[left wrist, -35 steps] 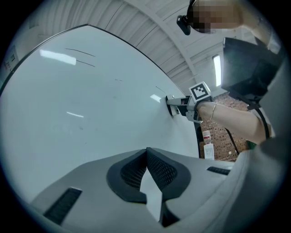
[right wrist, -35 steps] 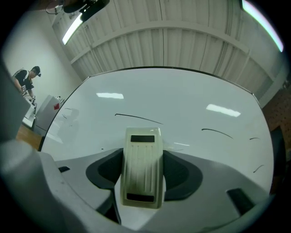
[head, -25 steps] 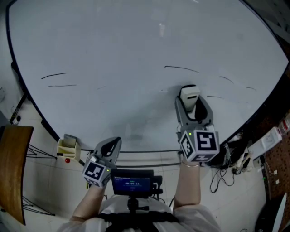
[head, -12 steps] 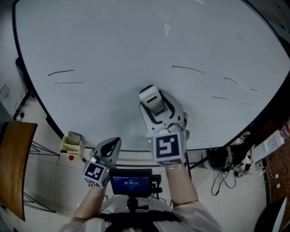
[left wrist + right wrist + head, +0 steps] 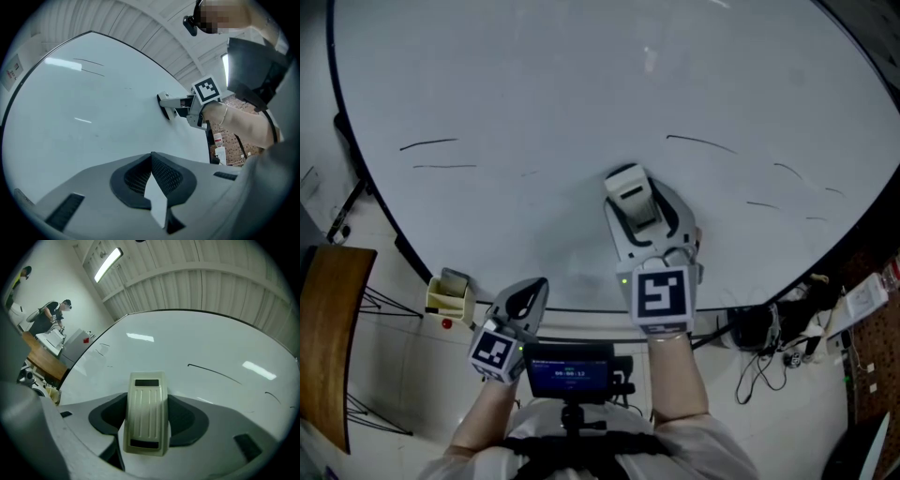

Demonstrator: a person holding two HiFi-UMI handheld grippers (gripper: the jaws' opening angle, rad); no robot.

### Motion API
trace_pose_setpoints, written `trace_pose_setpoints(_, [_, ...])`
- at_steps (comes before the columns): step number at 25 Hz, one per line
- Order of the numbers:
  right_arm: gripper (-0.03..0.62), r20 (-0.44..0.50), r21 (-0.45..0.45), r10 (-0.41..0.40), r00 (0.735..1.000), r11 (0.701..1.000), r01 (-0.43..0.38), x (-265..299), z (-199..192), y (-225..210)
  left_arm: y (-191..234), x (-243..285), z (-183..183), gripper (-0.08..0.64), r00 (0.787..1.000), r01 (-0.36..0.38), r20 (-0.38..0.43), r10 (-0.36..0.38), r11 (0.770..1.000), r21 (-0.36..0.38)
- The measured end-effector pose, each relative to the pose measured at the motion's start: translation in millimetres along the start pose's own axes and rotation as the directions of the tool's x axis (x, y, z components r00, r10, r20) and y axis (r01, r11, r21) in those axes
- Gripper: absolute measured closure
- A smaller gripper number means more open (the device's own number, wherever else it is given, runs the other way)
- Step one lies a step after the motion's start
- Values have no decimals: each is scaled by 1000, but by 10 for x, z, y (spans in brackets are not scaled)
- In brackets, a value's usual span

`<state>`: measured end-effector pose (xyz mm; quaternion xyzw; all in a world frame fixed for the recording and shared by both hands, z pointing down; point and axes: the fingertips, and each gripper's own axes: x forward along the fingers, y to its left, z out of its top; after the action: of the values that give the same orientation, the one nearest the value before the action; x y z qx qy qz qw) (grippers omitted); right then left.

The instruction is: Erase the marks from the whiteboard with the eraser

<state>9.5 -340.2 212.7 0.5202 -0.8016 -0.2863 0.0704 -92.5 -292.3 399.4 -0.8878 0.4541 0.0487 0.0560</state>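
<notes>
A large whiteboard [image 5: 534,84] fills the background, with thin marks [image 5: 429,143] drawn at its left and more [image 5: 701,142] at its right, none of them yet wiped. The eraser [image 5: 630,192] is clamped between the jaws of the right gripper [image 5: 643,214] and appears pressed to the board's lower middle so that its pad can rub. The left gripper [image 5: 523,302] is held low, off the board, with its jaws together and empty.
</notes>
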Motion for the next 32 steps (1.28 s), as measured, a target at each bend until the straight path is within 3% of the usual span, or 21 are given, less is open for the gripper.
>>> trace_pose_setpoints(16, [325, -72, 106, -224, 972, 967, 231, -378, -344, -869, -143, 150, -47, 566, 998, 56, -8, -56, 998, -12])
trace_pose_setpoints(20, [327, -43, 109, -202, 978, 972, 206, -445, -352, -825, -184, 129, -45, 566, 997, 73, -9, -73, 997, -22])
trace_pose_setpoints(27, [324, -66, 207, -146, 987, 966, 157, -822, -546, -453, -387, 52, -130, 566, 989, 145, -33, -146, 988, -54])
trace_pose_setpoints(32, [324, -78, 256, -79, 994, 962, 97, -1191, -689, -177, -593, -79, -19, 566, 990, 140, -24, -141, 989, -36])
